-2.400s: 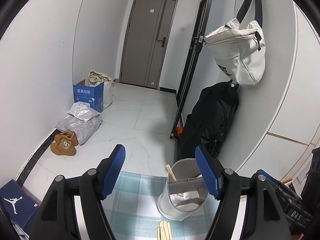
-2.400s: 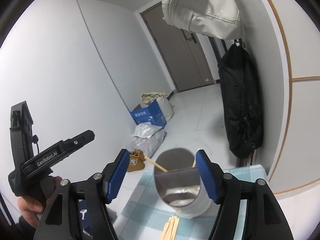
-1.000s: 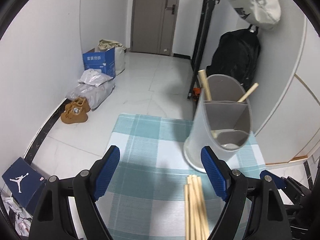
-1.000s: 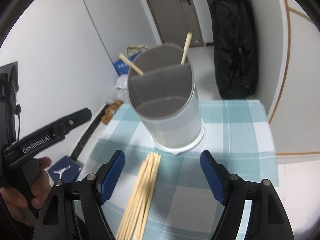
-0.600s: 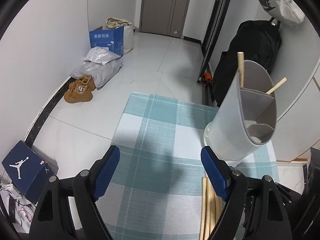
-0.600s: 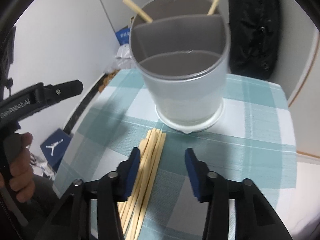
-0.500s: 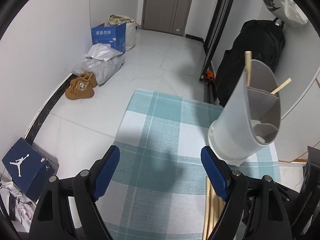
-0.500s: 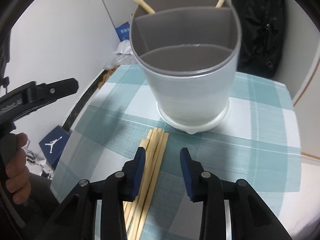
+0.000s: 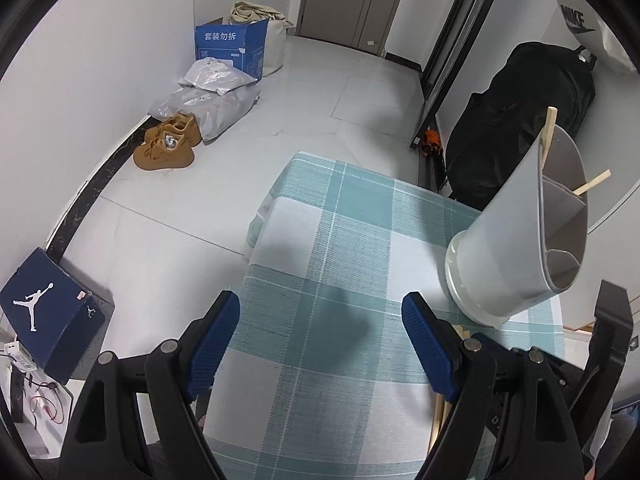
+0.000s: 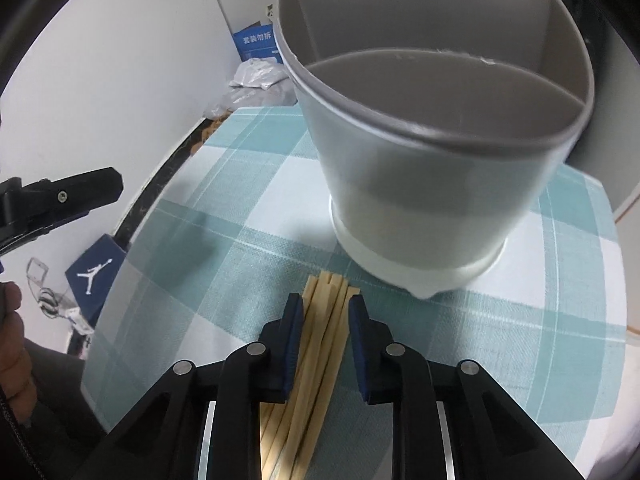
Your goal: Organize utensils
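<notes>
A grey divided utensil holder (image 10: 420, 152) stands on the teal checked tablecloth (image 10: 240, 184), with two chopsticks (image 9: 548, 132) leaning in its far compartments. A bundle of wooden chopsticks (image 10: 320, 360) lies flat just in front of the holder. My right gripper (image 10: 325, 304) points down at the bundle's far end. Its jaws are closing, and the sticks fill the gap between the blue pads (image 10: 294, 320). My left gripper (image 9: 320, 304) hangs open over bare cloth to the left of the holder (image 9: 512, 248), with nothing between its fingers.
The small table's left edge (image 9: 256, 236) drops to a white tiled floor. Down there lie a dark blue shoebox (image 9: 44, 316), brown shoes (image 9: 168, 144), grey parcels and a blue carton (image 9: 230, 46). A black backpack (image 9: 516, 120) leans on the wall behind the holder. A hand (image 10: 12, 344) holds the left gripper.
The right gripper came down and forward onto the chopstick bundle, and its jaws narrowed from wide apart to the bundle's width. The left gripper drifted left and down, staying open.
</notes>
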`<state>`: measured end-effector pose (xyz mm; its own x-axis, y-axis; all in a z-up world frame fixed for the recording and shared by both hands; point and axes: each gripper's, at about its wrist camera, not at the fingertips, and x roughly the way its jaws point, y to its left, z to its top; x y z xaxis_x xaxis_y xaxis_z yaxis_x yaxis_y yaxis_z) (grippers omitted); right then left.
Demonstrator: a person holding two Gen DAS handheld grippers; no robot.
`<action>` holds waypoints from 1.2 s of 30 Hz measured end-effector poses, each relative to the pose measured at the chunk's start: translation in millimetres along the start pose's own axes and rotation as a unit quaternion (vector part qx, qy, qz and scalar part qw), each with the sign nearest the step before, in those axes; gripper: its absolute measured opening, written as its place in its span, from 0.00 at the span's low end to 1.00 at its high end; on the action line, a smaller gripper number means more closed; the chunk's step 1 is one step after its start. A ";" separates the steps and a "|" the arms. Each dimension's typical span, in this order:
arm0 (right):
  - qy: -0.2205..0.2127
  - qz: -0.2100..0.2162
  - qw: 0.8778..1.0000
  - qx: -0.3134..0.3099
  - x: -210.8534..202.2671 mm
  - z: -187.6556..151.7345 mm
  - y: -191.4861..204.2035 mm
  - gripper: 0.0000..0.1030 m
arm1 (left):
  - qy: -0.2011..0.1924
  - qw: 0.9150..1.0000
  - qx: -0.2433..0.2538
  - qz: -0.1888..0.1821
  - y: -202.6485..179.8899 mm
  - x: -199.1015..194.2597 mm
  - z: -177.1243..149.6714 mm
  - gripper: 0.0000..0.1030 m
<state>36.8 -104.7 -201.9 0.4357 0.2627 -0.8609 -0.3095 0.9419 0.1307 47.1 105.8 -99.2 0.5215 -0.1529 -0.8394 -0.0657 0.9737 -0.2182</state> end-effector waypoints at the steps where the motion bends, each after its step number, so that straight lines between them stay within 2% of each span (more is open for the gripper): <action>1: -0.002 -0.004 1.000 -0.004 0.3 1.3 0.9 0.21 | 0.002 1.000 0.001 0.001 0.2 0.8 -0.4 0.78; 9: -0.002 0.015 1.000 0.007 0.9 3.6 -1.5 0.03 | 0.015 1.000 -0.003 -0.001 3.2 3.9 -0.5 0.78; 12: 0.001 0.022 1.000 0.013 -0.4 1.9 -2.9 0.01 | 0.020 1.000 0.001 -0.003 -0.3 4.8 -0.9 0.78; 18: 0.005 0.053 0.998 0.045 -5.2 -1.3 -13.7 0.00 | 0.065 0.997 0.028 -0.033 -14.0 16.5 -10.7 0.78; 24: -0.017 0.054 0.997 0.055 -23.1 -5.7 -20.7 0.00 | 0.110 0.990 0.082 -0.047 -42.5 33.7 -25.4 0.78; 34: -0.043 0.062 0.994 0.082 -50.1 -11.3 -38.0 0.03 | 0.119 0.986 0.102 -0.055 -62.2 47.1 -25.7 0.77; 36: -0.049 0.060 0.994 0.083 -54.6 -13.2 -40.7 0.03 | 0.115 0.986 0.111 -0.044 -65.9 48.0 -25.7 0.77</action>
<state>14.4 -160.1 -166.7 0.4860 0.3872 -0.7835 -0.2236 0.9218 0.3168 54.6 29.9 -137.9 0.3086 -0.2484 -0.9182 0.1717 0.9640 -0.2031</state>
